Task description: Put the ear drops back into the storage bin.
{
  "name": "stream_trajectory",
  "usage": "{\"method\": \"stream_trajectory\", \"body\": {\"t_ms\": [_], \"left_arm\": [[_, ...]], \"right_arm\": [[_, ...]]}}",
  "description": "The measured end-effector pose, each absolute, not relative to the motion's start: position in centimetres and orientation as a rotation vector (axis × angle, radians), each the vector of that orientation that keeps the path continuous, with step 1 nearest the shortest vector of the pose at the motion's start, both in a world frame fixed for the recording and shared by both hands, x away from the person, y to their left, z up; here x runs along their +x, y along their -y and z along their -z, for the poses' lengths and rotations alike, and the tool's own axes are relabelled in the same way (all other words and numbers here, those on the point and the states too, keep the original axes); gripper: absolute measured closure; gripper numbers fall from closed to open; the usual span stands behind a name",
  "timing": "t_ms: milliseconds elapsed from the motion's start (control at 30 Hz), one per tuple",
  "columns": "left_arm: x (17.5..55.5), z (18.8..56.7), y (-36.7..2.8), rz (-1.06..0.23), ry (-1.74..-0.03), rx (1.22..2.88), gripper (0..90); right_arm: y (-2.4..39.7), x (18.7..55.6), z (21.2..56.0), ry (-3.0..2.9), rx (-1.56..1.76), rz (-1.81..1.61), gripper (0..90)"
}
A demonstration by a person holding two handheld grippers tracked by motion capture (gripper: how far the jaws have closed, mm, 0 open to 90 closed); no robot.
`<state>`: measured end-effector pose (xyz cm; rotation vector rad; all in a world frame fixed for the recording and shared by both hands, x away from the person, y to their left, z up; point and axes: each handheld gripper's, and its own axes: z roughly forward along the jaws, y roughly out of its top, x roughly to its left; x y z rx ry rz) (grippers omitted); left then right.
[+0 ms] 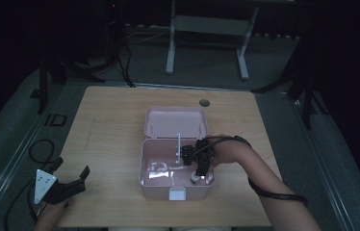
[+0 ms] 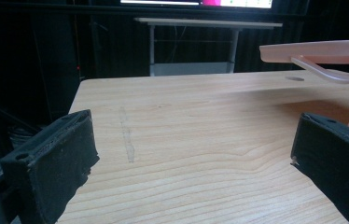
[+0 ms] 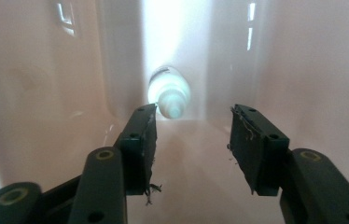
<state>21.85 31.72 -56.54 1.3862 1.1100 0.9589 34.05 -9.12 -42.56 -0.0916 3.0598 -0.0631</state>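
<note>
A small white bottle [image 3: 169, 94] is seen lying in the near right corner of the pink box [image 1: 155, 186], free of the partly parted right tool [image 3: 192, 128]. It is judged light, stiff and slippery; its body is best gripped crosswise. The left tool [image 2: 196, 154] is held wide, empty.

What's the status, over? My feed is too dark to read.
Right gripper open inside pink box, jaws apart, nothing between. White tube lies on box floor beyond fingertips. Left gripper open, idle over table. Lid up, nothing blocking.
</note>
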Motion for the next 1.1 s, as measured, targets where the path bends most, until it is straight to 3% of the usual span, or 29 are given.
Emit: {"method": "stream_trajectory", "body": {"t_ms": [167, 333, 633, 1100], "left_arm": [[21.8, 56.5, -31.7, -0.958, -1.110, 1.386, 0.4], [21.8, 56.5, -31.7, -0.959, -1.109, 1.386, 0.4], [21.8, 56.5, -31.7, -0.960, -1.109, 1.386, 0.4], [21.8, 56.5, -31.7, -0.960, -1.109, 1.387, 0.4]], "right_arm": [[10.1, 33.9, 40.9, -3.043, -0.067, 0.007, 46.1], [11.4, 34.3, 39.5, -3.030, 0.023, -0.072, 33.9], [15.0, 35.3, 38.7, -3.019, 0.165, -0.160, 21.2], [20.1, 35.6, 40.0, -2.999, 0.321, -0.261, 18.6]]}}
